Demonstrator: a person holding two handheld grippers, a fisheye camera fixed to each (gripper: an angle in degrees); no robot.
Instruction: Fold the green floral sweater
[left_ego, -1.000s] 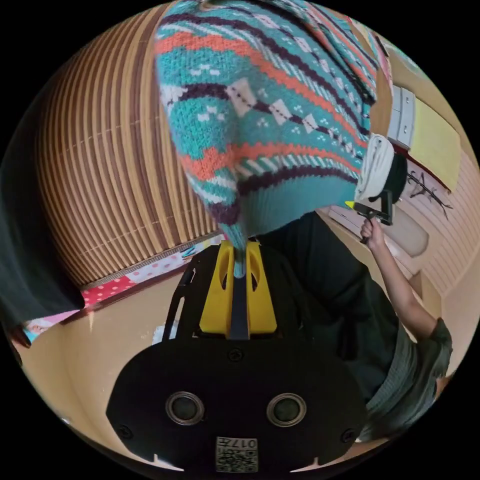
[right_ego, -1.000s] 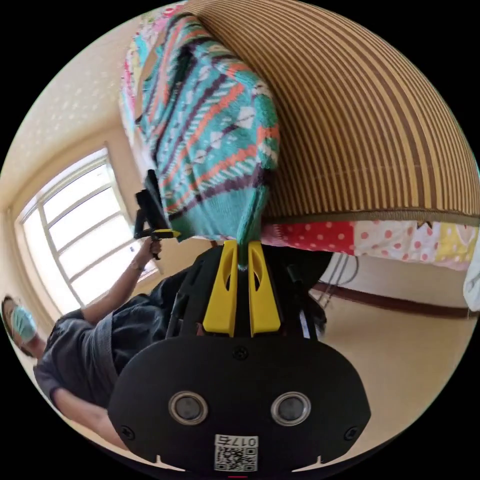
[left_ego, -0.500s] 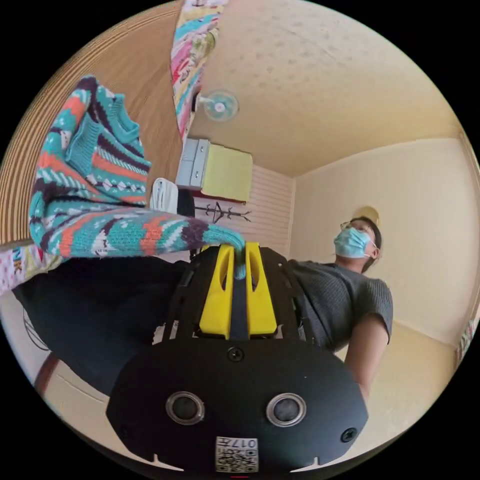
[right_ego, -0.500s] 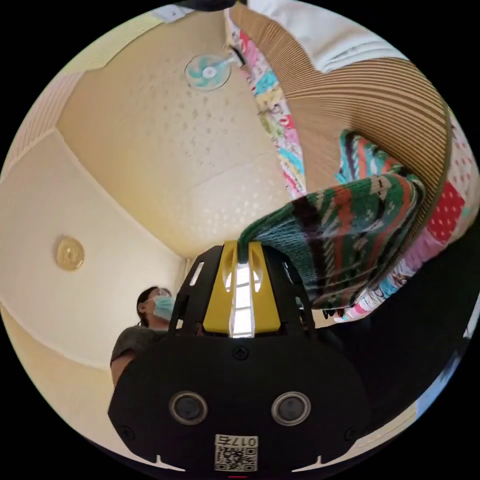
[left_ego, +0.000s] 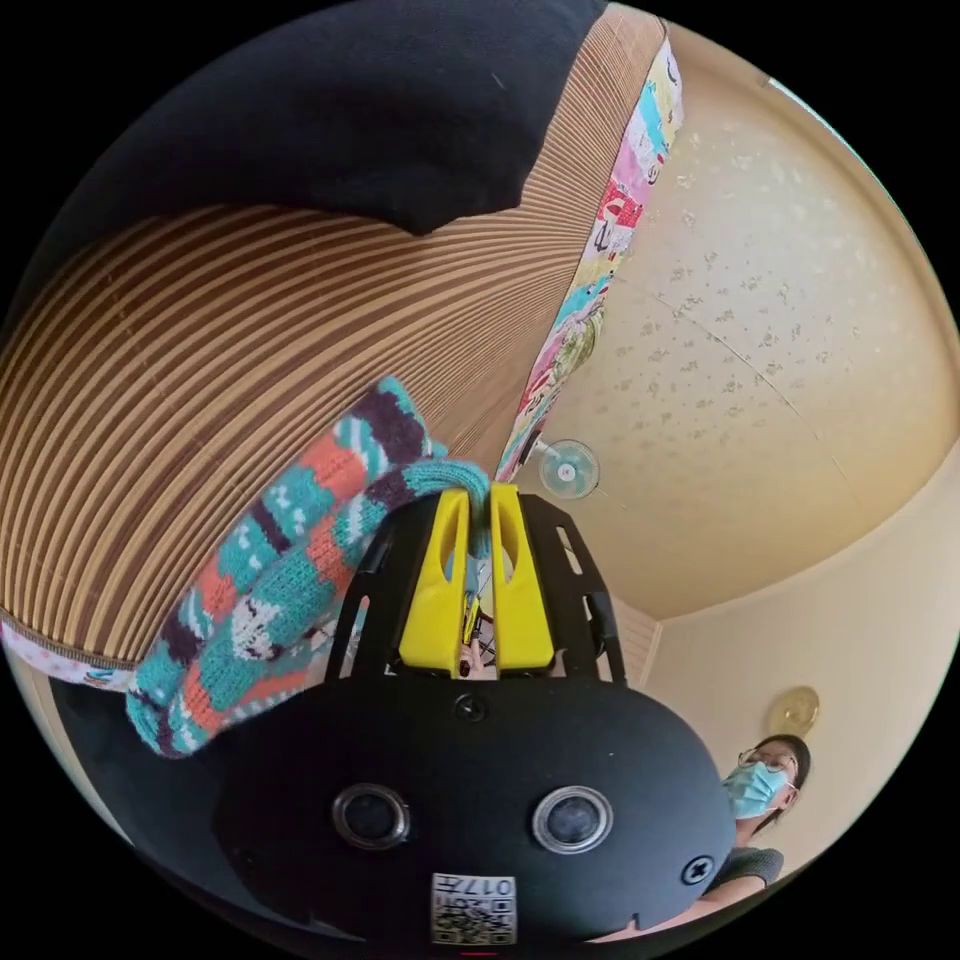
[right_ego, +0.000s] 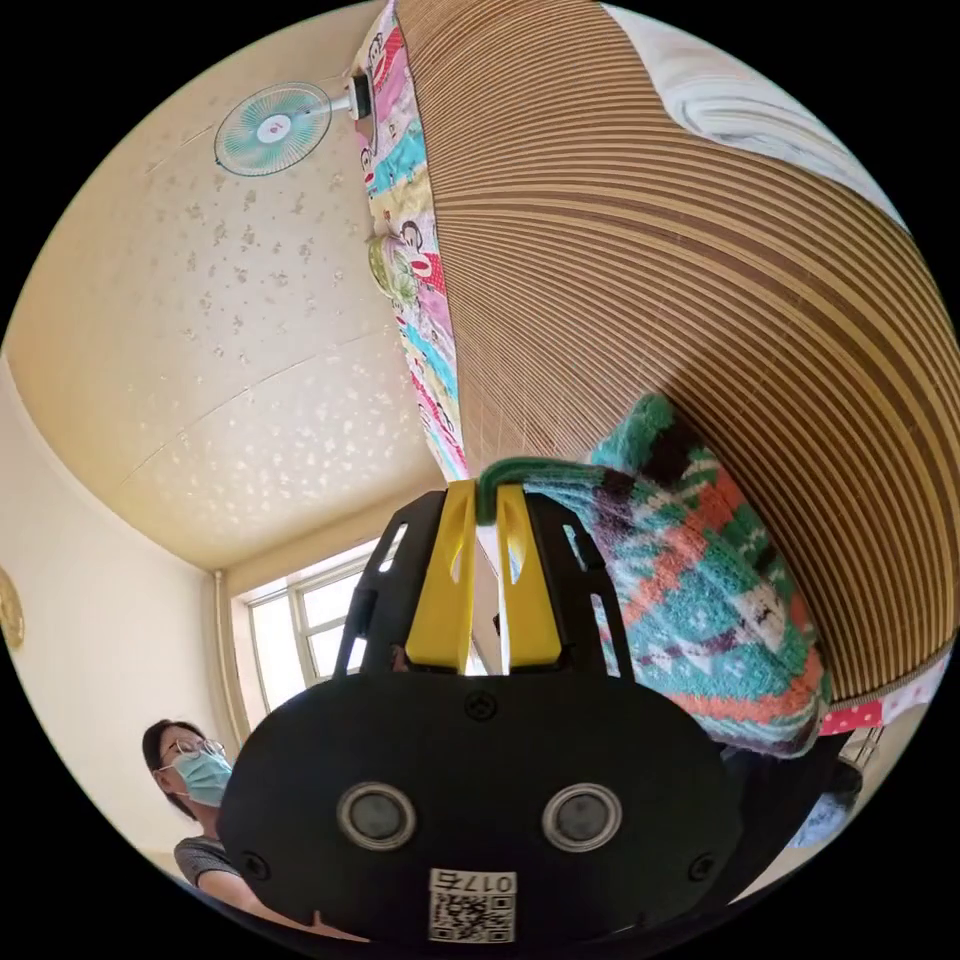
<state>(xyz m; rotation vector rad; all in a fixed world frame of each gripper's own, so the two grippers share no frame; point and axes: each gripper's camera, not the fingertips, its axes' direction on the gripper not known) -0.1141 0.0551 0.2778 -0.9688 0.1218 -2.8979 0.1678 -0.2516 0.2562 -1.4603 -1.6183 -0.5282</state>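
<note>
In the left gripper view, the left gripper has its yellow jaws nearly together, pinching a teal knit edge of the sweater at their tips. From there the bunched sweater, banded in teal, orange, dark purple and white, falls away to the left of the jaws and lies on a brown-and-tan striped mat. In the right gripper view, the right gripper is likewise clamped on a green ribbed edge of the sweater, the bulk of which sits just to the right of the jaws on the striped mat. A colourful patchwork cloth borders the mat. A dark garment and a white folded cloth also lie on the mat. Beyond are a speckled cream ceiling, a fan, a window and a person in a grey top.
</note>
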